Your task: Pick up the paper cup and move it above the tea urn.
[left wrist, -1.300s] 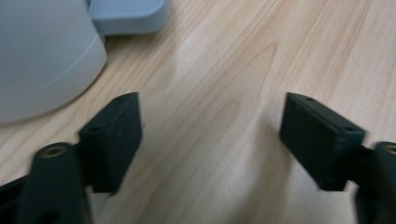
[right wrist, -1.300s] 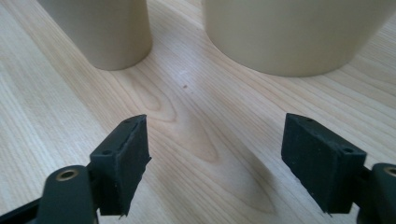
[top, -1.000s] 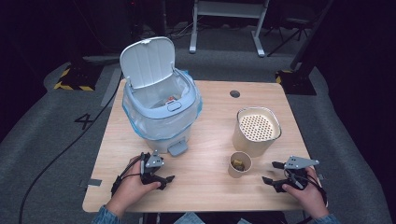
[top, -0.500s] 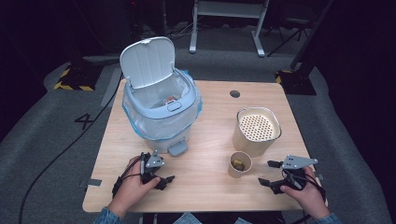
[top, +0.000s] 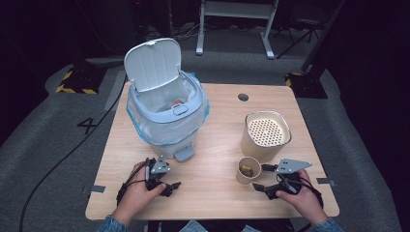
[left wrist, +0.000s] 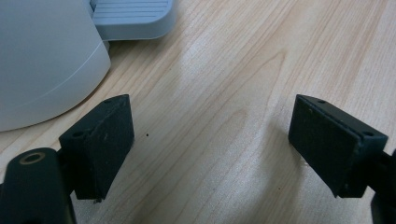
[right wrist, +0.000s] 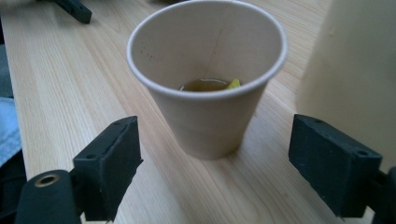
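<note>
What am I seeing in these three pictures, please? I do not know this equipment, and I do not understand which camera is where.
A person sits at a wooden table and holds a hand tool in each hand: the left gripper and the right gripper. Each one has two black fingers that open and close.

The high view comes from a camera above the table. The other two views come from small cameras riding on the grippers, looking along their fingers.

On the table stand a pedal bin with its lid up and a bag inside, a cream container with a perforated top, and a paper cup holding some liquid and a yellow scrap.

Nothing is held. Both grippers are open; the right one has just been opening and points at the cup, not touching it.
</note>
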